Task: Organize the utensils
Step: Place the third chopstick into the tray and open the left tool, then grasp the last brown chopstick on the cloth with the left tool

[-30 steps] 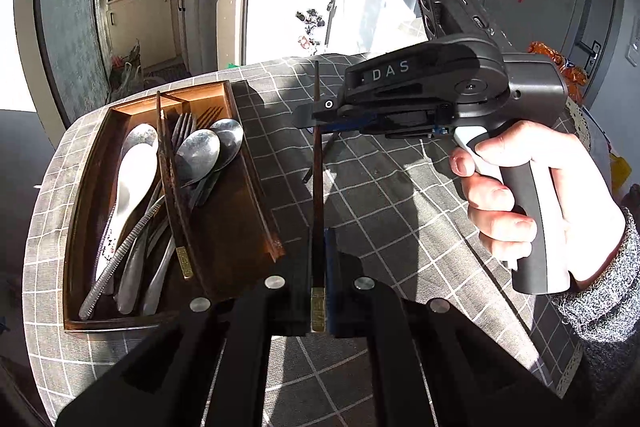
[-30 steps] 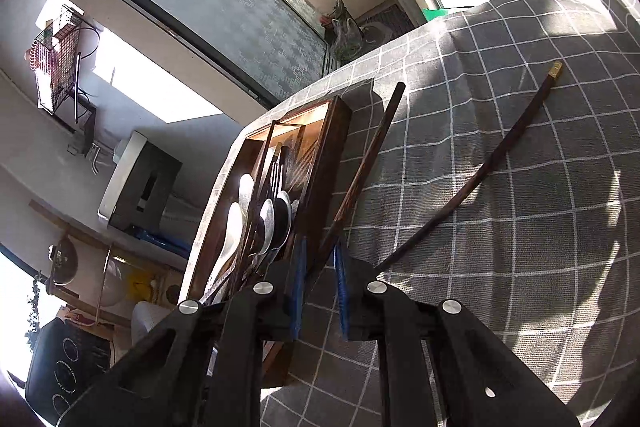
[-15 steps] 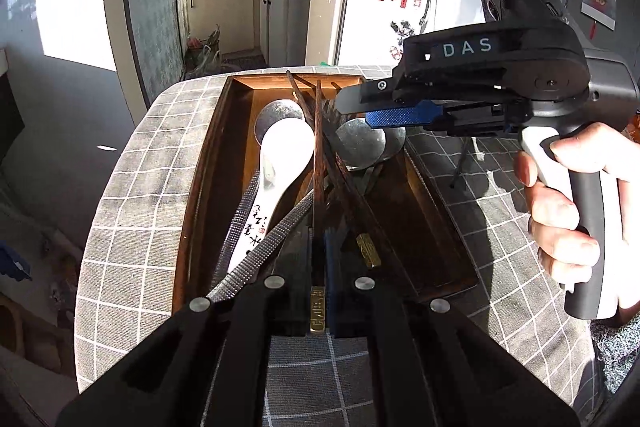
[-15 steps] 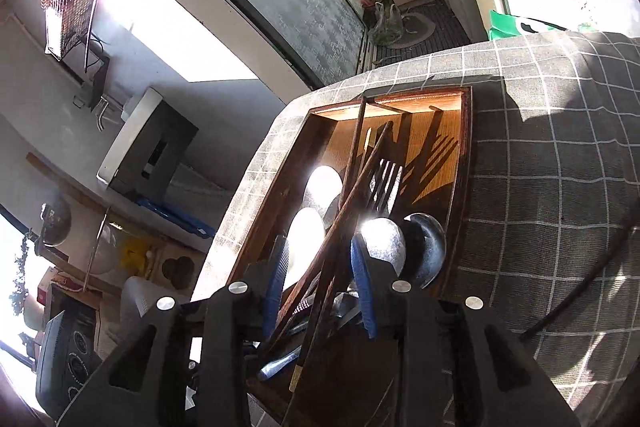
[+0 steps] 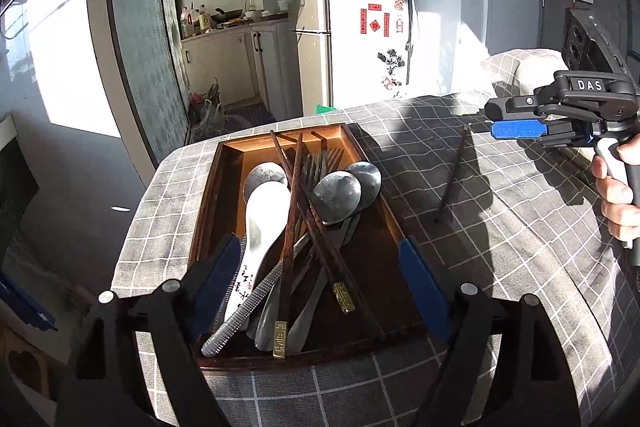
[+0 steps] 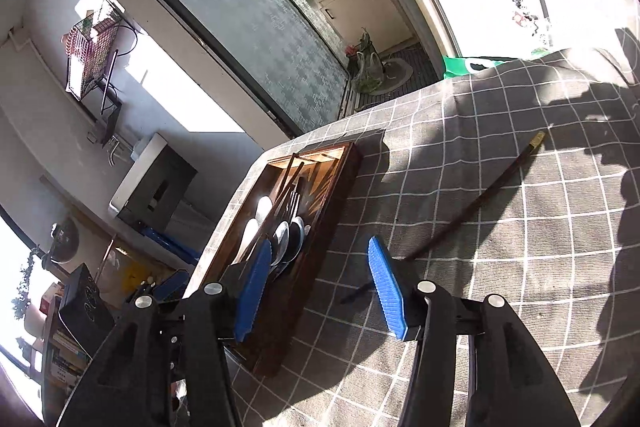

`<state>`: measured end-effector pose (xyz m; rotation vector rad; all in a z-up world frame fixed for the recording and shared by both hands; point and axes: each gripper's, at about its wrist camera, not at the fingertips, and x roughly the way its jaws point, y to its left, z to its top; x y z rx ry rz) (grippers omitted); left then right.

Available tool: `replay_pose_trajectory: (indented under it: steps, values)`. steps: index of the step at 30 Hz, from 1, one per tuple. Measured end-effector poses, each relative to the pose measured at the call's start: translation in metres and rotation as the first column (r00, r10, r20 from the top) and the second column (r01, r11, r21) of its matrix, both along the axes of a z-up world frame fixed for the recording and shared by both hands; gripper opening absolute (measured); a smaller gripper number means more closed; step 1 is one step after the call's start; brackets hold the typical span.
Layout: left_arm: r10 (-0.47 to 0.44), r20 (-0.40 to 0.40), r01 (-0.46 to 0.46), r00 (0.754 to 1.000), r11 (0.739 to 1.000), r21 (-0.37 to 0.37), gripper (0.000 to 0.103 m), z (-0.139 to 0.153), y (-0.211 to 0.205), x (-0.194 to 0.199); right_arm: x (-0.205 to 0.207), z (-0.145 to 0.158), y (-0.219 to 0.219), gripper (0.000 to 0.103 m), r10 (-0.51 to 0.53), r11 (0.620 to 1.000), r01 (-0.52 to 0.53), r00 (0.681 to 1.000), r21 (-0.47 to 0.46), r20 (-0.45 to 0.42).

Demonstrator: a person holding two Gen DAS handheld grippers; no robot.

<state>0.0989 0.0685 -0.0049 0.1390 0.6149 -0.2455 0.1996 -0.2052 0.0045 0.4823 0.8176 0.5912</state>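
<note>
A dark wooden tray [image 5: 208, 211] on the checked tablecloth holds a white ceramic spoon [image 5: 262, 223], metal spoons [image 5: 340, 191], forks and two dark chopsticks [image 5: 292, 219] with gold ends, lying crossed. My left gripper [image 5: 320, 267] is open and empty just above the tray's near end. One more dark chopstick [image 5: 452, 175] lies loose on the cloth right of the tray; it also shows in the right wrist view [image 6: 476, 203]. My right gripper [image 6: 320, 291] is open and empty above the cloth, between the tray [image 6: 332, 195] and that chopstick.
The round table's edge [image 5: 132, 215] drops off left of the tray. The right gripper and the hand holding it [image 5: 580, 115] hang over the table's right side. A fridge [image 5: 352, 27] and kitchen counter stand behind the table.
My left gripper opened and let its chopstick drop into the tray. My right gripper opened wide, let go of its chopstick and pulled back right, away from the tray.
</note>
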Motion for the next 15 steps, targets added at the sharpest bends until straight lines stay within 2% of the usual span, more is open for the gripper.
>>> replay_pose_trajectory:
  steps: [2, 5, 8, 10, 13, 15]
  values:
    - [-0.055, -0.007, 0.055, 0.998, 0.998, 0.005, 0.085, 0.002, -0.025, 0.004, 0.002, -0.010, -0.023, 0.053, -0.023, 0.998, 0.025, 0.999, 0.054, -0.035]
    - [-0.133, -0.073, 0.137, 0.988, 0.988, 0.064, 0.085, -0.010, -0.074, 0.023, 0.004, -0.027, -0.046, 0.053, -0.059, 0.995, 0.063, 0.996, 0.076, -0.060]
    - [-0.209, -0.152, 0.216, 0.966, 0.976, 0.028, 0.085, -0.030, -0.109, 0.043, 0.006, -0.042, -0.056, 0.054, -0.067, 0.993, 0.075, 0.994, 0.091, -0.090]
    - [-0.214, -0.189, 0.220, 0.958, 0.976, 0.008, 0.081, -0.040, -0.124, 0.057, 0.007, -0.046, -0.059, 0.054, -0.073, 0.993, 0.081, 0.993, 0.089, -0.097]
    - [-0.178, -0.171, 0.189, 0.969, 0.981, 0.049, 0.082, -0.042, -0.136, 0.073, 0.004, -0.043, -0.059, 0.054, -0.063, 0.994, 0.070, 0.995, 0.086, -0.078]
    - [-0.150, -0.201, 0.164, 0.968, 0.985, 0.056, 0.084, -0.043, -0.139, 0.087, 0.001, -0.041, -0.057, 0.054, -0.054, 0.994, 0.059, 0.997, 0.088, -0.063]
